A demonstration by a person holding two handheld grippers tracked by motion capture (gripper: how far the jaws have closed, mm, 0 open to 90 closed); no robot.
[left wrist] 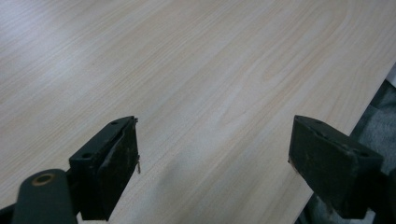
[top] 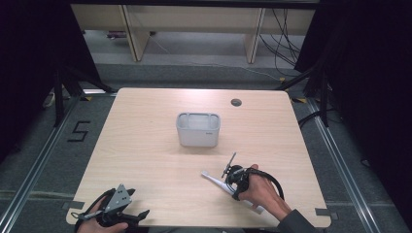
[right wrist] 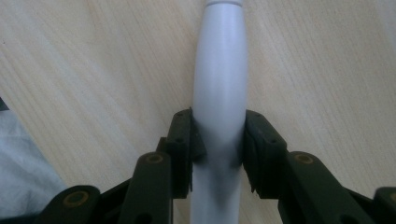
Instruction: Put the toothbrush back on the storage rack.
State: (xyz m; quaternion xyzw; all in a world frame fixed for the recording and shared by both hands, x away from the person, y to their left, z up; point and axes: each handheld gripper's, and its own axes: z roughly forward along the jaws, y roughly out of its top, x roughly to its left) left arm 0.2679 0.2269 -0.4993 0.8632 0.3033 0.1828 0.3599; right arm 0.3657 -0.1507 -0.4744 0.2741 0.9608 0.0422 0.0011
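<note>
Closest to the lens in the right gripper view, the right tongs (right wrist: 218,140) are clamped on a white electric toothbrush handle (right wrist: 219,88): both black pads press against its rounded body from either side, and the handle runs straight up between them, lying on the pale wood of the desk (right wrist: 93,70).

From the high view, the right tongs (top: 232,177) sit at the near right part of the desk (top: 145,145), with the person's right hand (top: 262,191) behind them. The white toothbrush handle (top: 214,180) lies slanted on the desk, one end pointing up and left toward the middle, the other end passing under the hand toward the near edge.

A grey plastic bin (top: 198,129) stands upright near the middle of the desk, well apart from the toothbrush handle and farther from the person.

At the near left corner, the left tongs (top: 138,214) are held low by the left hand (top: 104,224). In the left gripper view, the left tongs (left wrist: 212,158) stand wide apart with bare wood between them, close to the desk's edge.
</note>
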